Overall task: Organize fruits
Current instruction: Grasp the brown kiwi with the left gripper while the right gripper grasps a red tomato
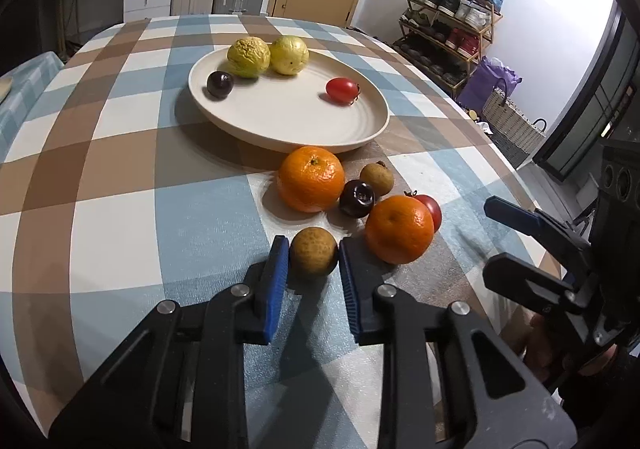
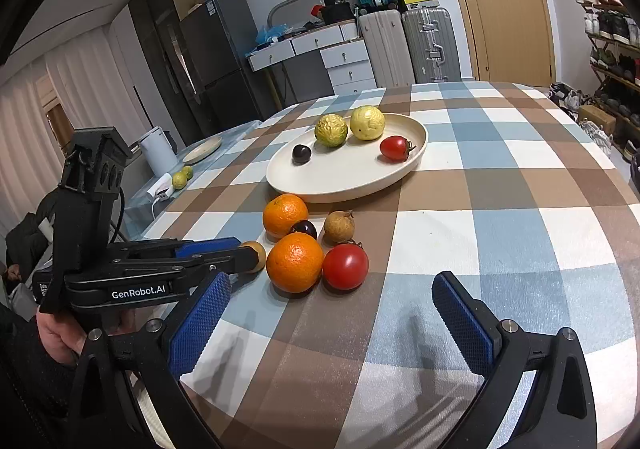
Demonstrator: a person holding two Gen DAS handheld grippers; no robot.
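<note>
My left gripper (image 1: 314, 249) is shut on a small brown round fruit (image 1: 313, 261) that rests on the checked tablecloth; the right wrist view shows the same grip (image 2: 250, 253). Just past it lie two oranges (image 1: 311, 178) (image 1: 399, 229), a dark plum-like fruit (image 1: 357, 198), a second brown fruit (image 1: 377, 179) and a red tomato (image 2: 345, 266). Behind them, a cream plate (image 1: 288, 141) holds two yellow-green fruits (image 1: 248, 57), a dark fruit (image 1: 219, 84) and a small tomato (image 1: 342, 90). My right gripper (image 2: 332, 289) stands open over the cloth, near the tomato, holding nothing.
The table's right edge (image 1: 516, 169) drops toward a shoe rack (image 1: 452, 29) and a basket (image 1: 512, 121). At the far left, a side table (image 2: 224, 129) carries a white kettle (image 2: 158, 151), a small plate and two green fruits (image 2: 182, 177). A hand (image 2: 56, 333) holds the left gripper.
</note>
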